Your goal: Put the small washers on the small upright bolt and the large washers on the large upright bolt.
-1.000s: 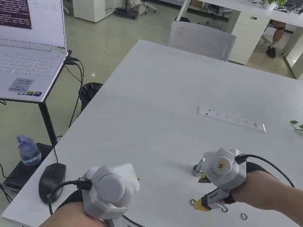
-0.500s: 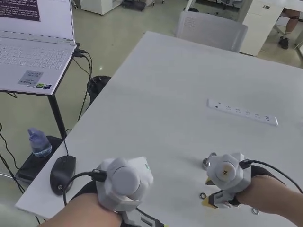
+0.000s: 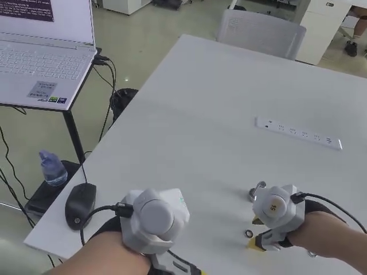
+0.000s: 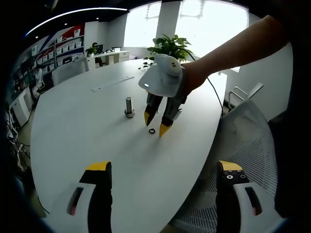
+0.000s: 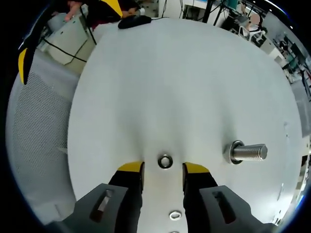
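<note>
Right gripper (image 5: 163, 170): jaws were spread, nothing in them — tips straddled a washer (image 5: 165, 161) lying flat on the table (image 5: 146, 73).
Left gripper (image 4: 163, 167): was wide open, empty, well back from the work.
Bolt (image 5: 245, 152): stood upright, near that washer.
Risk: thin, flat washer — tips could've skated over it or flicked it away on closing.
Unsure: couldn't tell the washer's size from here, so a wrong-bolt mix-up was possible.
</note>
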A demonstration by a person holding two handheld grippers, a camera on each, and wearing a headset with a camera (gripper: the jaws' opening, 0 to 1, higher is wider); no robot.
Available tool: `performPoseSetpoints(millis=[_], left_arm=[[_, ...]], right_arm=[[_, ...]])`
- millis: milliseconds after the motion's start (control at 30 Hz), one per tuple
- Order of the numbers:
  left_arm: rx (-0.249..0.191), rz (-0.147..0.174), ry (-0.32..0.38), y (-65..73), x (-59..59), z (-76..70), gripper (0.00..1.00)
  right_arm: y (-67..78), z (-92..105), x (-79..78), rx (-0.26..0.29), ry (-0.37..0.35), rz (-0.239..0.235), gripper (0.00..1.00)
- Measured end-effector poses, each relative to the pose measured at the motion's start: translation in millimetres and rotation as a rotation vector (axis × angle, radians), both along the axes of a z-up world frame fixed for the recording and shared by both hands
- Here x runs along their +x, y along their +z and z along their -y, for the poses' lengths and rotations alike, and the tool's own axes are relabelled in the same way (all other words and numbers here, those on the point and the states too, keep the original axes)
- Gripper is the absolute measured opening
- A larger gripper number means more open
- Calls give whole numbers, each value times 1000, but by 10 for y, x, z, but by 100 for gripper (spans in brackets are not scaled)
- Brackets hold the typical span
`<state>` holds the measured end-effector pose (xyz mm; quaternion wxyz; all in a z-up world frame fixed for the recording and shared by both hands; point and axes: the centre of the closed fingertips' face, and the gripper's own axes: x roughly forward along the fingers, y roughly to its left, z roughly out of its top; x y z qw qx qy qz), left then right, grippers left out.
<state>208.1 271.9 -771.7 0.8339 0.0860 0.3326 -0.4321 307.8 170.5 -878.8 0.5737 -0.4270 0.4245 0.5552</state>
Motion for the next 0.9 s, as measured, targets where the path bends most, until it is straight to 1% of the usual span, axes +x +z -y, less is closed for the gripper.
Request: performPoseSetpoints(millis=[33,67,233,367,467,567,700,900], left_arm=[[-1,-2,2,0,-2,1,89],[-1,-1,2,-2,-6,4,89],[-1,-1,1,-13,-5,21,88],[4,-1,-3,-24,-9,29,88],[5,-2,-2,-27,-13,29,87],[5,-3,0,-34,-19,21,87],[10,-10,0,-57,-32,10,86],[15,-16,-9,-68,-39,25,85]], right_arm=[[-9,2,-46,-1,-16,-31,29],[0,-3,-5,1,-1,-5,29],[-3,-2,-16,-4,1,-8,29],[-2,-8,-22,-20,3,-10,28],[-9,-21,-8,-34,0,-1,19],[-6,-43,1,-47,-8,7,15],[-11,-36,8,-66,-4,1,14],[-19,-43,13,-81,-37,-9,14]])
